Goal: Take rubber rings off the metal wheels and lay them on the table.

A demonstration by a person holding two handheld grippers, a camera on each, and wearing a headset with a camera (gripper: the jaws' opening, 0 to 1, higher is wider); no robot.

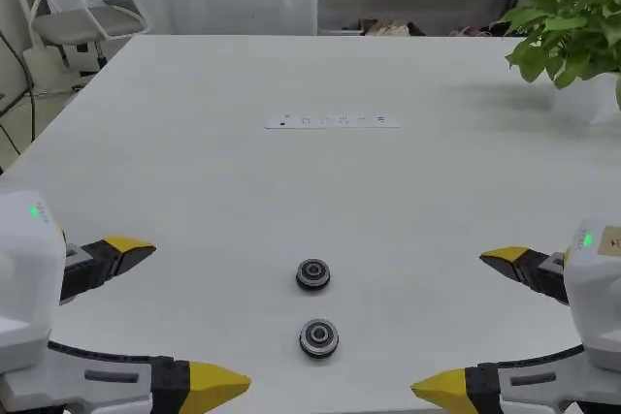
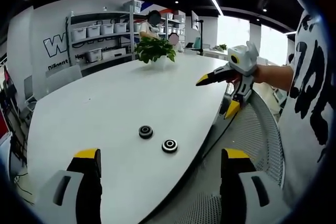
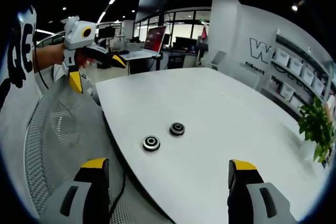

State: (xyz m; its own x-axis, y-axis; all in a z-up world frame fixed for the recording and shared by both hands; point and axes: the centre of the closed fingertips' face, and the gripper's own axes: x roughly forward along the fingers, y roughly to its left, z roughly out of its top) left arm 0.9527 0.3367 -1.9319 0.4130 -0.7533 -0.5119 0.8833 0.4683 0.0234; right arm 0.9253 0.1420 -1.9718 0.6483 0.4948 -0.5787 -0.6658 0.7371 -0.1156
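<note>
Two small metal wheels with black rubber rings lie flat on the white table (image 1: 194,143), one nearer the front edge (image 1: 318,337) and one just behind it (image 1: 312,274). My left gripper (image 1: 179,317) is open at the left of them, and my right gripper (image 1: 473,322) is open at the right; both stay well apart from the wheels and hold nothing. In the left gripper view the wheels (image 2: 146,131) (image 2: 169,146) lie ahead of the open jaws, with the right gripper (image 2: 216,96) beyond. The right gripper view has both wheels (image 3: 151,142) (image 3: 177,128) and the left gripper (image 3: 98,73).
A thin white label strip (image 1: 332,121) lies at mid-table. A potted green plant (image 1: 572,26) stands at the far right corner. Office chairs (image 1: 92,7) stand behind the table's far edge. The wheels sit close to the table's front edge.
</note>
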